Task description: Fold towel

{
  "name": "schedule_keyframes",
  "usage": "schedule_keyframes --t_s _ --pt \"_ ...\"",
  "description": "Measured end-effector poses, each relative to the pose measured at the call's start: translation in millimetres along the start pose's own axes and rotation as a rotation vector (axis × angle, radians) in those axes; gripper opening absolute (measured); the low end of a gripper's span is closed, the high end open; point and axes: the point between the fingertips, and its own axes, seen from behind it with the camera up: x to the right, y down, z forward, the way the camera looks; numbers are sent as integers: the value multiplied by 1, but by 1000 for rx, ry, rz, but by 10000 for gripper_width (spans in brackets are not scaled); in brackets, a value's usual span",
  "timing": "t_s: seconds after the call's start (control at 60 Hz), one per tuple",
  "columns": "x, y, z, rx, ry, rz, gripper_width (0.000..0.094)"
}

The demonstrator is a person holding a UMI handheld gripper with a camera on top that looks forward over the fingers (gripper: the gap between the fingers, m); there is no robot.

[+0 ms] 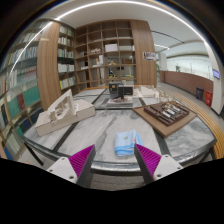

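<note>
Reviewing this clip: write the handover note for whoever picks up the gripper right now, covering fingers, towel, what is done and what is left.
Gripper: open, holding nothing, its pink-padded fingers spread apart above the surface.
Towel: the small light blue cloth towel lies on the grey marbled tabletop, just ahead of the fingers and roughly between them, untouched. It looks bunched or partly folded; how many layers cannot be told.
Done: gripper is lined up facing the towel.
Left: probably lower onto one towel edge, close on it, fold it over, and release.
</note>
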Motion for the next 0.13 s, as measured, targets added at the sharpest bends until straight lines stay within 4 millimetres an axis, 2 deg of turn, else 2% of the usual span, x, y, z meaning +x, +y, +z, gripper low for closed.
schedule_keyframes --t_s 0.133 --pt "9 12 4 -15 26 -63 800"
